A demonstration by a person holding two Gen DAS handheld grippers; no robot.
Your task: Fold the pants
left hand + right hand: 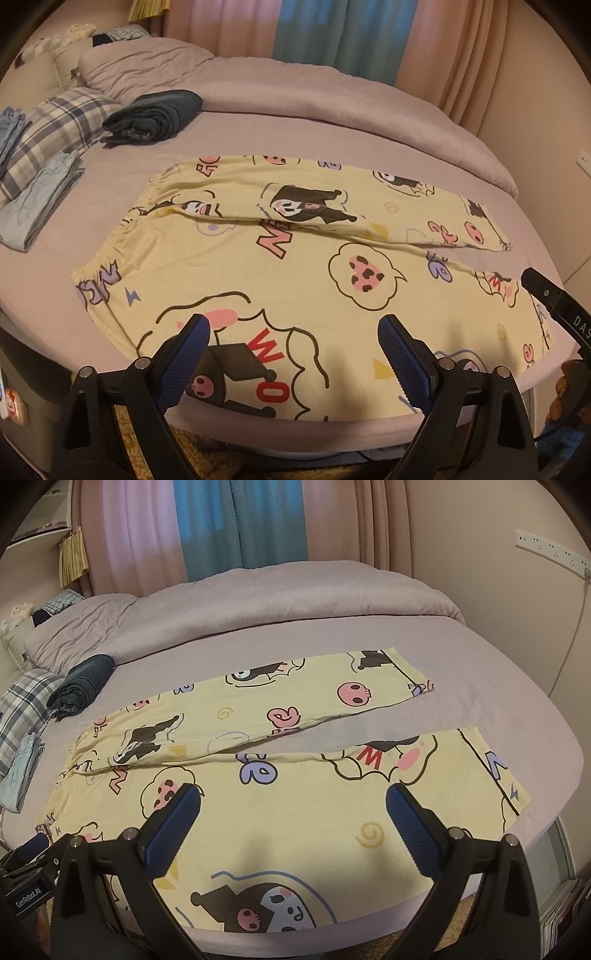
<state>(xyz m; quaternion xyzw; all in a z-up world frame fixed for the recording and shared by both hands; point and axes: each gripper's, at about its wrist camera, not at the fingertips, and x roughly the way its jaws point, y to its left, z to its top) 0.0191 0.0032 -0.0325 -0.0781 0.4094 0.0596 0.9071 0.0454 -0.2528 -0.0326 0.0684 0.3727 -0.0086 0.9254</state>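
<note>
Yellow cartoon-print pants (pixel 295 266) lie spread flat on the lilac bed, waistband at the left, both legs running right with a gap between them. They also show in the right wrist view (pixel 295 812). My left gripper (pixel 293 328) is open and empty, hovering over the near leg close to the waist end. My right gripper (pixel 293 797) is open and empty over the near leg toward the cuff end. The right gripper's body (pixel 554 299) shows at the right edge of the left wrist view; the left gripper's body (pixel 29 871) shows at the lower left of the right wrist view.
A folded dark garment (pixel 155 116) lies behind the waistband. Folded light blue clothes (pixel 37 210) and a plaid pillow (pixel 55 129) sit at the left. A bunched lilac duvet (pixel 332 96) runs along the back. The bed's front edge (pixel 295 432) is just below the grippers.
</note>
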